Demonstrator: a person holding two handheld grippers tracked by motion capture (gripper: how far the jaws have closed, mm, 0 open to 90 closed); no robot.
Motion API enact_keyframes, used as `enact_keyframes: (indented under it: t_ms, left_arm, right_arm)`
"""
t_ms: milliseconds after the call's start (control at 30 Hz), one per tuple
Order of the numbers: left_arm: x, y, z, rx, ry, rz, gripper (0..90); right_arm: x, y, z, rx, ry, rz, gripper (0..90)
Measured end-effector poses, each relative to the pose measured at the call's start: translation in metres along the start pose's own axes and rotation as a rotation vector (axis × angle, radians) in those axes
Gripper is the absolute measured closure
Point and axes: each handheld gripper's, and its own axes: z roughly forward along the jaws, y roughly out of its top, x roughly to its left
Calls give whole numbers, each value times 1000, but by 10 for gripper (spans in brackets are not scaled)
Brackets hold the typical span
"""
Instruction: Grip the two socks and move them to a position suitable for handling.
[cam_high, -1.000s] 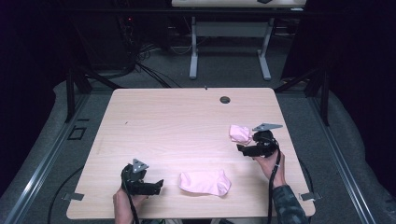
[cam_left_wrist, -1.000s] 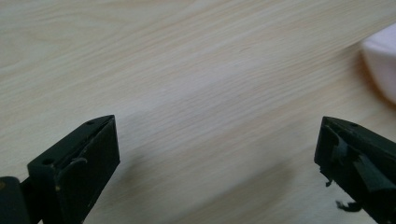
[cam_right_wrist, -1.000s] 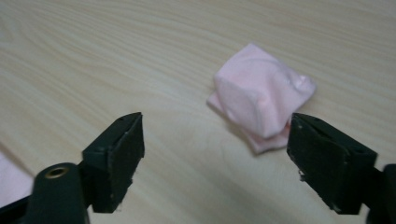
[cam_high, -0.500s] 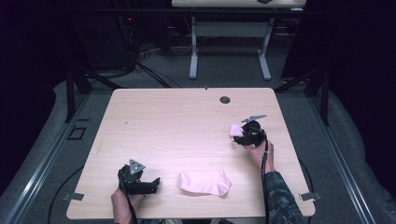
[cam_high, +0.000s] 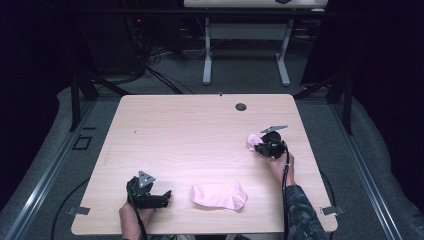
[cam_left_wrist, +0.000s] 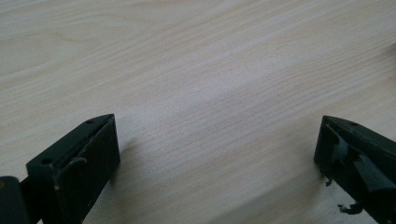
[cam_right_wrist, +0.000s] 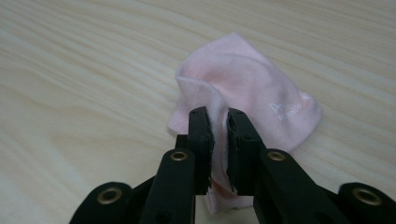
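The right gripper (cam_right_wrist: 218, 122) had its jaws nearly together, pinching a fold of a small pink sock (cam_right_wrist: 252, 88). The fold rose between the jaws; the rest of the sock lay bunched on the counter (cam_right_wrist: 70, 70) beyond them, a faint white mark on the side toward the view's right. In the high view this gripper (cam_high: 260, 146) sat near the counter's right edge, about midway along it, with the sock (cam_high: 252, 140) at its left tip and the hand (cam_high: 281, 164) behind it.

The left gripper (cam_left_wrist: 217, 140) had its jaws spread wide, with bare wood between them, both low over the counter. In the high view it (cam_high: 162, 196) was near the front-left corner, pointing right.

A second pink sock (cam_high: 220, 195) lay flat near the front edge, right of the left gripper and apart from it, its long axis along that edge. A dark round hole (cam_high: 241, 106) showed near the far edge.
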Motion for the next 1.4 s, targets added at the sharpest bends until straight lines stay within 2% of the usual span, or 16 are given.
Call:
enact_keyframes:
  t_ms: [167,267,500,567,633,667,767,833,867,900,1000,1133,1167,1200,1267,1400]
  left_arm:
    - [0,0,0,0,0,0,1]
    - [0,0,0,0,1,0,2]
    - [0,0,0,-1,3,2,2]
    - [0,0,0,1,1,4,2]
    - [0,1,0,2,-1,7,2]
    - [-1,3,0,15,-11,20,1]
    - [-4,9,-1,17,-15,44,3]
    - [-9,21,-4,-1,-34,65,3]
    - [-16,38,-8,-16,-55,107,4]
    - [-16,38,-8,-16,-55,107,11]
    - [-34,69,-9,-39,-121,192,46]
    - [-72,112,5,-24,-227,345,167]
    - [-72,112,5,-24,-227,345,207]
    - [-90,126,16,1,-266,404,256]
    - [-106,137,28,36,-324,455,306]
    - [-130,153,52,99,-357,522,418]
  right_arm:
    - [24,7,-20,-47,74,-44,813]
    - [61,12,-34,-72,163,-143,810]
    - [106,0,-9,14,266,-275,785]
    - [110,-5,1,55,286,-284,670]
    - [110,-7,3,54,288,-274,593]
    - [106,-7,-2,33,310,-254,458]
    - [94,-7,-21,-35,317,-215,310]
    - [88,-8,-27,-53,312,-192,290]
    - [78,-11,-37,-78,314,-148,214]
    - [73,-13,-42,-79,300,-135,204]
    - [64,-18,-50,-88,277,-99,181]
    - [50,-30,-60,-93,226,-30,201]
    - [50,-30,-60,-93,226,-30,201]
    - [47,-35,-60,-90,228,-12,222]
    - [46,-38,-59,-72,215,4,248]
    - [47,-43,-55,-58,207,18,316]
